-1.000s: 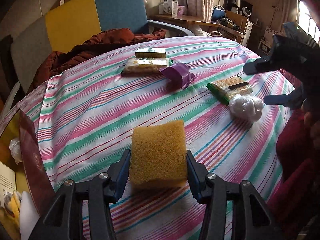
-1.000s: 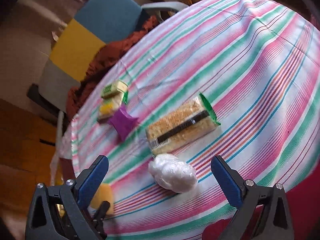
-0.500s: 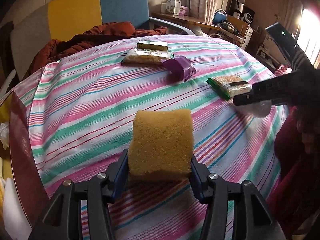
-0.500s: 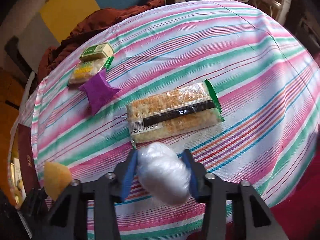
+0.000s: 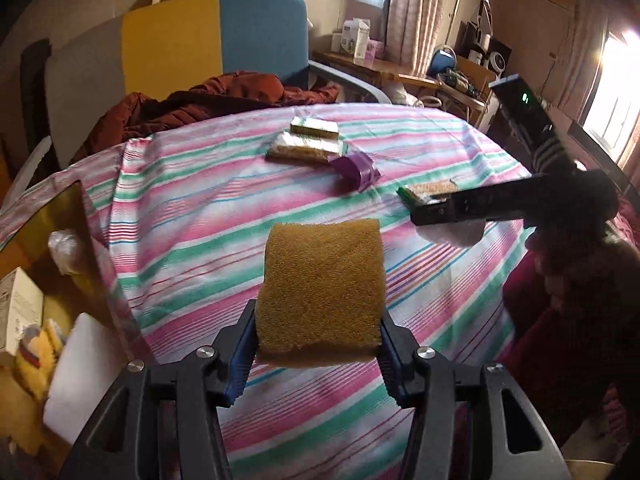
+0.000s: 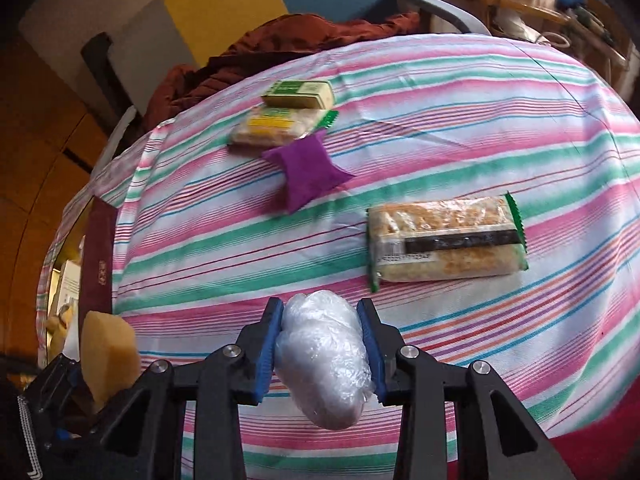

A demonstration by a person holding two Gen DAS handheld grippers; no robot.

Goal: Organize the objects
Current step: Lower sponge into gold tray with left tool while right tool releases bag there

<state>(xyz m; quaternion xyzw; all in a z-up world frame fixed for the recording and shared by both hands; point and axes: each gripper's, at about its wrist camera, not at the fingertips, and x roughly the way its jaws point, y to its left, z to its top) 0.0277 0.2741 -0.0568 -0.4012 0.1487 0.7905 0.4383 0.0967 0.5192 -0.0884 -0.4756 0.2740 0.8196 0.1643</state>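
Left gripper [image 5: 318,334], bottom centre of the left wrist view: jaws pinch a yellow-brown sponge [image 5: 322,290] by its two sides. Sponge is blocky, coarse-pored, upright, lifted off the striped tablecloth [image 5: 200,208]. At right of frame, the right gripper [image 5: 452,216] reaches in dark and side-on, something white below it. Upper centre of the cloth: small green box [image 5: 315,128], cracker pack [image 5: 304,150] just in front of it, purple pouch [image 5: 356,170] beside that. Another cracker pack [image 5: 430,190] sits partly hidden behind the right gripper. Far left: open carton [image 5: 44,280] with mixed items inside.

Right wrist view. Right gripper [image 6: 322,342], bottom centre: blue pads [image 6: 266,354] pressed against a white plastic-wrapped bundle [image 6: 324,360]. Bundle is crinkled, translucent, oval, held clear of the cloth. Wrapped cracker pack [image 6: 444,246] lies flat at centre right, green crimped ends, black band, barcode at its left end. Purple pouch [image 6: 306,172] sits centre, pillow-shaped. Upper centre: second cracker pack [image 6: 280,126] and green box [image 6: 300,94], close together. Lower left corner: the sponge [image 6: 106,350] shows as a pale yellow wedge in the left gripper.
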